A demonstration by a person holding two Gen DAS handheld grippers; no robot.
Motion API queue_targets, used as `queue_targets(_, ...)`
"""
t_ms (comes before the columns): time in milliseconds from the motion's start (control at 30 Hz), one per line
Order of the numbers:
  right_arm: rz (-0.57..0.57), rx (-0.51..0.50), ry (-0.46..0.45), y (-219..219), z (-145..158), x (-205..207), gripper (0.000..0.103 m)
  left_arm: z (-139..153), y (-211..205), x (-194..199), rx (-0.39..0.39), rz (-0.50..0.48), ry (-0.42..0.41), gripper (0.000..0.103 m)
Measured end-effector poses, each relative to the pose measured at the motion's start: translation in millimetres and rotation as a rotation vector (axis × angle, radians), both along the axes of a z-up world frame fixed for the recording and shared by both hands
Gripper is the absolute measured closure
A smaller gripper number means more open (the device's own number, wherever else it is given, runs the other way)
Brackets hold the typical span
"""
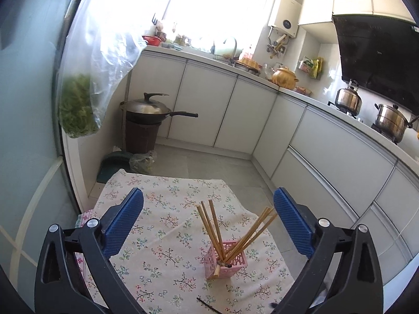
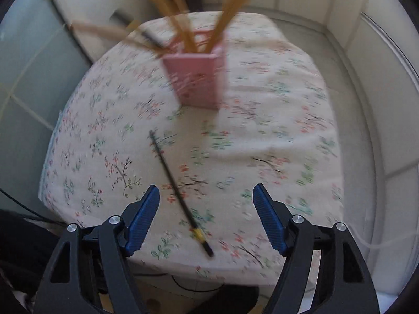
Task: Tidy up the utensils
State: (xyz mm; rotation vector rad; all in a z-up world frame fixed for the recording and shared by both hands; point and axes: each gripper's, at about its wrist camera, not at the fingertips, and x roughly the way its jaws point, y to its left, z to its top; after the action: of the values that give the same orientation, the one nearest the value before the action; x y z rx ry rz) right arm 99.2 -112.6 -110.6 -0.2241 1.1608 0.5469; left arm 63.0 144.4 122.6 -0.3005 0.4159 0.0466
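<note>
On a small table covered by a floral cloth [image 1: 162,235] stands a pink holder [image 1: 225,259], its walls pierced with a lattice pattern. Wooden chopsticks [image 1: 209,225] stick up out of it in two fans, one group leaning left, the other leaning right. In the left wrist view the holder sits right of the middle of the cloth, between the two blue pads and beyond them.

The left gripper [image 1: 208,201] has its jaws spread wide. Nothing lies between the pads and they touch nothing; the right pad is just beside the tips of the right-leaning chopsticks, though whether they meet cannot be told.

The right gripper [image 2: 206,197] points steeply down at the near part of the table, jaws well apart and empty. This view is blurred. A thin dark stick [image 2: 178,191] with a yellow band near its near end lies flat on the cloth, running from the middle of the table toward the near edge and passing between the two pads, below them; contact is not visible. Its tip also shows at the near edge of the left view [image 1: 208,306].

Farther back, the holder [image 2: 196,78] and its chopsticks [image 2: 227,18] rise at the far side of the cloth.
</note>
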Motion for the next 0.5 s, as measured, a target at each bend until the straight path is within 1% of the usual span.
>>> queue_targets(100,0.101,-0.017,-0.017,44,-17,-4,0.031,-2,3,2,-0.004,0.006,0.012,0.007)
queue_targets(167,0.105,-0.026,-0.006,65,-27,0,0.031,-5,6,2,-0.003,0.008,0.019,0.007)
queue_targets(200,0.096,-0.034,0.008,75,-36,1,0.031,-6,7,2,-0.005,0.007,0.021,0.007)
queue_targets(267,0.075,-0.038,0.028,86,-50,4,0.033,-5,11,1,-0.011,0.009,0.021,0.007)
queue_targets(333,0.045,-0.037,0.064,93,-65,9,0.038,-5,15,0,-0.023,0.014,0.017,0.007)
queue_targets(367,0.040,-0.035,0.030,96,-65,9,0.041,-5,17,0,-0.028,0.018,0.016,0.007)
queue_targets(433,0.046,-0.058,0.010,103,-65,11,0.053,-5,21,0,-0.044,0.026,0.018,0.007)
queue_targets(500,0.017,-0.061,0.017,108,-64,16,0.061,-6,24,1,-0.065,0.029,0.025,0.007)
